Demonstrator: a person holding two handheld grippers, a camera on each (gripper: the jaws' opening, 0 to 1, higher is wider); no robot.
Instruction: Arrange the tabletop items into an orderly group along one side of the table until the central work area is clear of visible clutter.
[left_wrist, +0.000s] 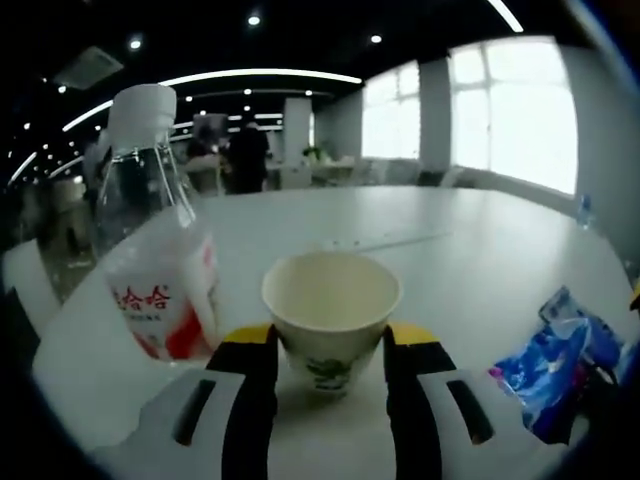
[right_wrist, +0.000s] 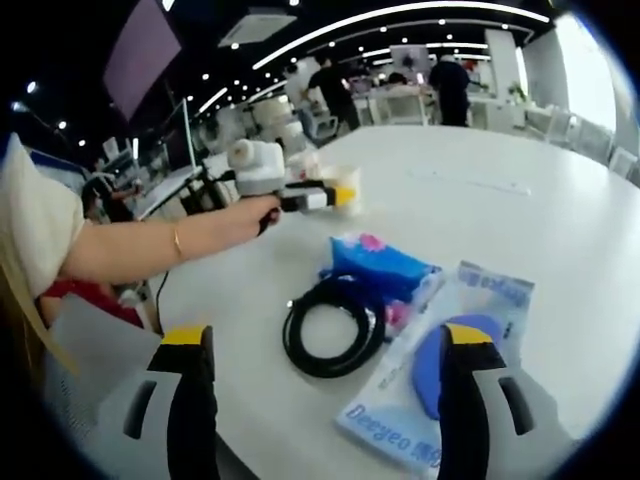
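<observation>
Left tool (left_wrist: 331, 352) clenched around the paper cup (left_wrist: 331, 312) beside the bottle (left_wrist: 155, 235); right tool (right_wrist: 318, 362) released above the cable (right_wrist: 333, 326), likely gathered next.

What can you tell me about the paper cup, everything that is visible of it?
The paper cup is cream-white with a dark green print low on its side. It stands upright on the white table, mouth open, and looks empty inside. It sits between the two yellow-tipped jaws of the left tool; whether they press its wall cannot be told. A clear plastic bottle with a white cap stands close beside it. In the right gripper view the cup is a pale blur at that tool's tip.
</observation>
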